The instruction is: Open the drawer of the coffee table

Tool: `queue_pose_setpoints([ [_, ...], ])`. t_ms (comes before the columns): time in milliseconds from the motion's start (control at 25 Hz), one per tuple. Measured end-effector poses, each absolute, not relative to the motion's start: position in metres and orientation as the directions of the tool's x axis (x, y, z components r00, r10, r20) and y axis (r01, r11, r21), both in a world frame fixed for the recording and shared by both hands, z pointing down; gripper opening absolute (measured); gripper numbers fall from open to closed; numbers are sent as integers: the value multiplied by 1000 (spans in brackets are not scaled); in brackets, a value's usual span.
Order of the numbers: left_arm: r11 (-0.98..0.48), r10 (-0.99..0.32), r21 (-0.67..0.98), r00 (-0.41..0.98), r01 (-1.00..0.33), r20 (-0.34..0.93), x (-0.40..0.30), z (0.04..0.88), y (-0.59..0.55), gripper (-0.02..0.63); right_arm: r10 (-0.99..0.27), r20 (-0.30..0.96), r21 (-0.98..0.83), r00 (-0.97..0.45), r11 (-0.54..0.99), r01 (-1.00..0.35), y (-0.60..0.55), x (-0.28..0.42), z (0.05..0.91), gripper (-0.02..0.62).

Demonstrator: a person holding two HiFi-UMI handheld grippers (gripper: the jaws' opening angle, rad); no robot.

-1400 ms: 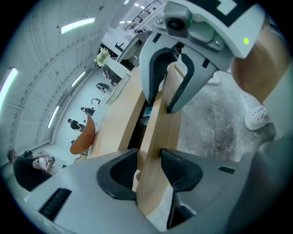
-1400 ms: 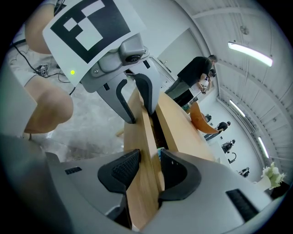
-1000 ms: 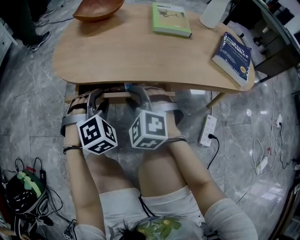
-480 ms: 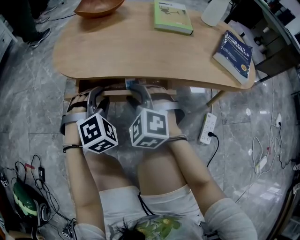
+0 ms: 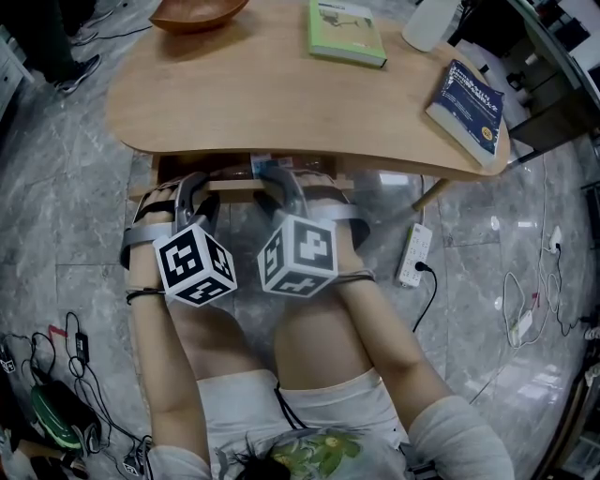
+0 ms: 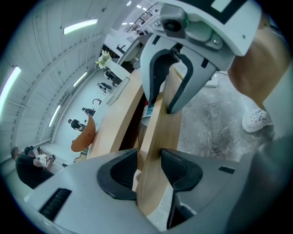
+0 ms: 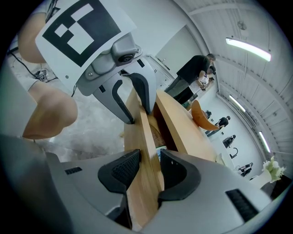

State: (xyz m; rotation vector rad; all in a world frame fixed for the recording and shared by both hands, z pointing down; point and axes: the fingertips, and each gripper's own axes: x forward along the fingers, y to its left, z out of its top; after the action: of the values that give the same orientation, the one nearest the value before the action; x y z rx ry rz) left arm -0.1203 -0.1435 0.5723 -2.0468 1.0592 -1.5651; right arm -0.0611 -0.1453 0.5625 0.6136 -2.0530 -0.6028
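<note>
The light wooden coffee table [image 5: 281,103] has a drawer under its front edge, pulled out a little. The drawer front [image 5: 239,186] is a thin wooden board. My left gripper [image 5: 192,202] is shut on the board's left part and my right gripper [image 5: 279,192] on its middle, side by side. In the left gripper view the drawer front [image 6: 160,132] runs between the pads of the left gripper [image 6: 149,167], with the right gripper [image 6: 167,77] clamped further along. In the right gripper view the drawer front [image 7: 142,151] sits between the pads of the right gripper [image 7: 149,169], beyond it the left gripper [image 7: 130,93].
On the tabletop lie a green book [image 5: 345,33], a blue book [image 5: 466,101], a brown bowl [image 5: 197,14] and a white object [image 5: 429,23]. A white power strip [image 5: 415,260] and cables lie on the marble floor at right. The person's knees are just behind the grippers.
Both grippers have kept still on the drawer front. A dark bundle with cables on the floor at lower left has shifted toward the bottom edge.
</note>
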Motion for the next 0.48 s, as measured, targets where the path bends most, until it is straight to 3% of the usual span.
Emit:
queue_pose_setpoints([
  [480,-654,-740,-675,103,-342,665,-120,572,-138,166,-626,609,606,-487,763,-223,-141,-60,561,149],
])
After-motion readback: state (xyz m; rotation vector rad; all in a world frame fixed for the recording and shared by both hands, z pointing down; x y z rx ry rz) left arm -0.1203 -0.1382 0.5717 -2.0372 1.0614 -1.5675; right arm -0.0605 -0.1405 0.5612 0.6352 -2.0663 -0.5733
